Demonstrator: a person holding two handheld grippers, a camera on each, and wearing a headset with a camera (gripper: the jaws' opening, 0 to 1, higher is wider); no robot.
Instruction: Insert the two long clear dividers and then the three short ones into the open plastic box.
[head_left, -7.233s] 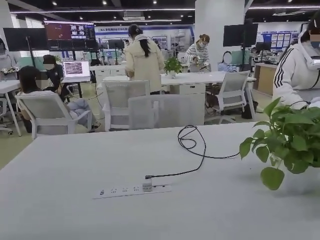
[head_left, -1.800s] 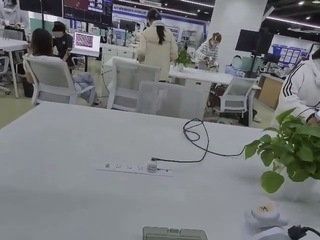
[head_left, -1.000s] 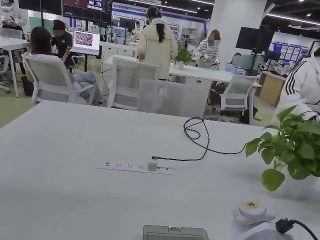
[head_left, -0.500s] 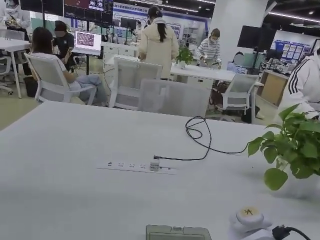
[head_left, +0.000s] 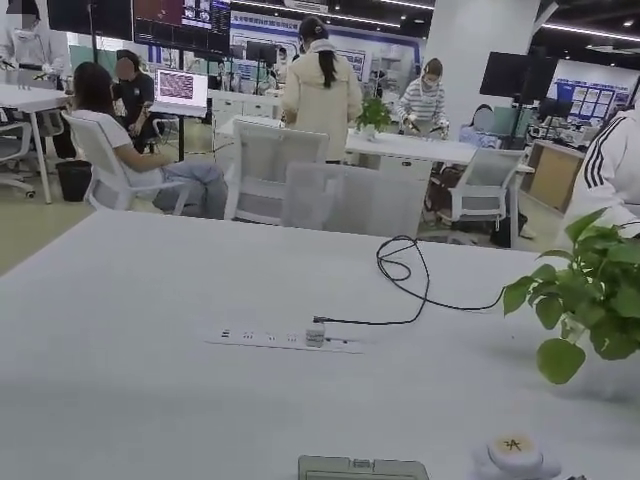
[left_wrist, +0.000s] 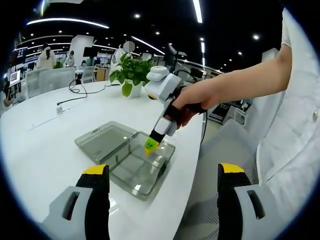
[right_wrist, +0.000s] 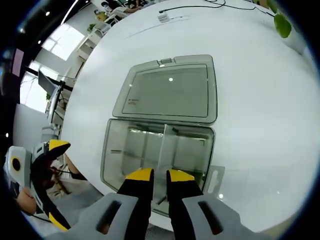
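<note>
Head view: plastic box (head_left: 362, 468) cut off by btm edge.

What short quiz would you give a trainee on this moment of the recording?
1. True or false: the left gripper has its jaws wide open.
2. The plastic box has its lid: A shut; B folded back flat; C held in a gripper.
3. Fill in: in the left gripper view, the right gripper points down over the open ____.
Key: 1 true; 2 B; 3 box.
</note>
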